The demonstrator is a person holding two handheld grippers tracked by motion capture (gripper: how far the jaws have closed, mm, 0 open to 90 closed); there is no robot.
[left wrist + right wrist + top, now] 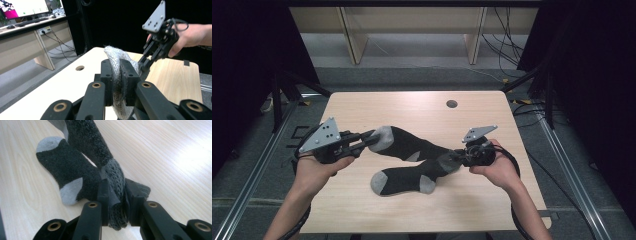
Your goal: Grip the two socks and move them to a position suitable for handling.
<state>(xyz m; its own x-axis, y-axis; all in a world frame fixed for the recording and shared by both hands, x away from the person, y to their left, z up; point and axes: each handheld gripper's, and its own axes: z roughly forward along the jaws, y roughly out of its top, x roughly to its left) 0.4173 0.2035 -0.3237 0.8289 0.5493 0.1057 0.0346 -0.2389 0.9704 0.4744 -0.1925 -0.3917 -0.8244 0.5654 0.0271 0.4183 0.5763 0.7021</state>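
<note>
Two dark grey socks with pale grey toes and heels lie crossed on the wooden table (412,107). My left gripper (371,140) is shut on the pale toe of the upper sock (407,145); in the left gripper view the knit is pinched between the pads (119,75). My right gripper (458,157) is shut on the ribbed cuff of that same sock (87,137), squeezed between its jaws (117,195). This sock stretches between both grippers. The lower sock (404,179) rests flat under it, toe to the left, seen also in the right gripper view (65,167).
A round cable hole (451,104) sits near the table's far edge. Black curtains flank the table on both sides. Behind it stand wooden desk legs (354,45) and loose cables (504,55) on the floor. Metal rails run along both sides of the table.
</note>
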